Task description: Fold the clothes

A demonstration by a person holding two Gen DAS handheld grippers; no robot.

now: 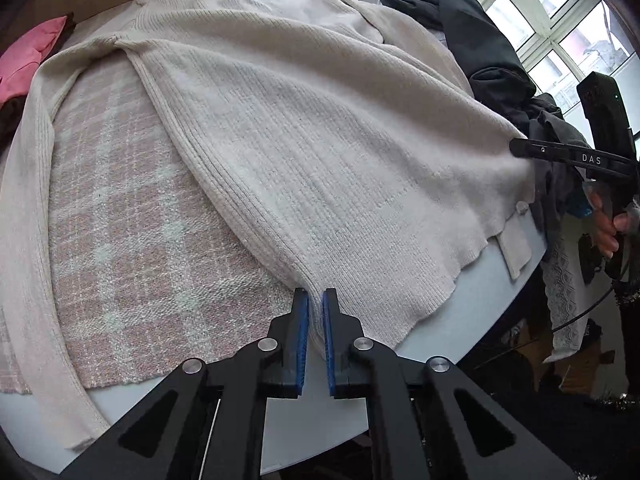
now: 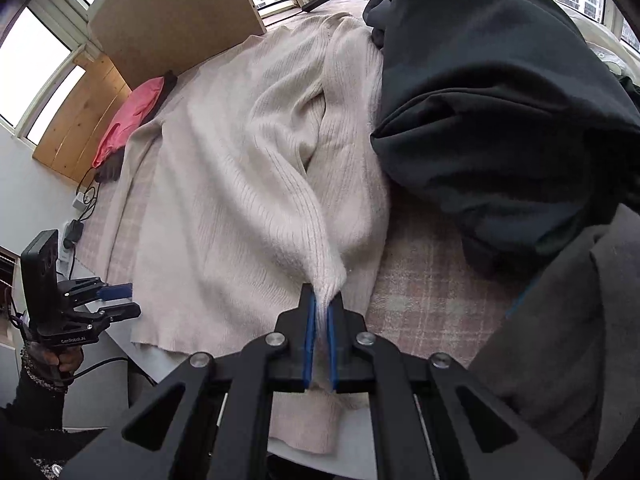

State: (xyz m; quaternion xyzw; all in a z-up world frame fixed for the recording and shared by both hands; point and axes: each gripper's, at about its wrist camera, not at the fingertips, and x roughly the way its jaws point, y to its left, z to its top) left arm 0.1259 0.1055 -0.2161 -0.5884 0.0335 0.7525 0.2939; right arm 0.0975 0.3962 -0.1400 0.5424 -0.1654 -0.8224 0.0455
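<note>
Two tools — left tool [image 1: 315,308], right tool [image 2: 322,312] — pinch one cream sweater [image 1: 320,152].

Both wrist views look close along fingers; share cream sweater [image 1: 304,152].

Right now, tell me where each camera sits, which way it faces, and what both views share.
Left wrist: sits on the left gripper, looking along its fingers across the cream sweater; its jaws pinch the hem. The right gripper and hand show at the right edge.
Right wrist: sits on the right gripper, facing up the sweater toward the windows, jaws clamped on a bunched fold beside the dark clothes pile. The left gripper shows at lower left.
Shared: sweater, pink garment, plaid cover.
</note>
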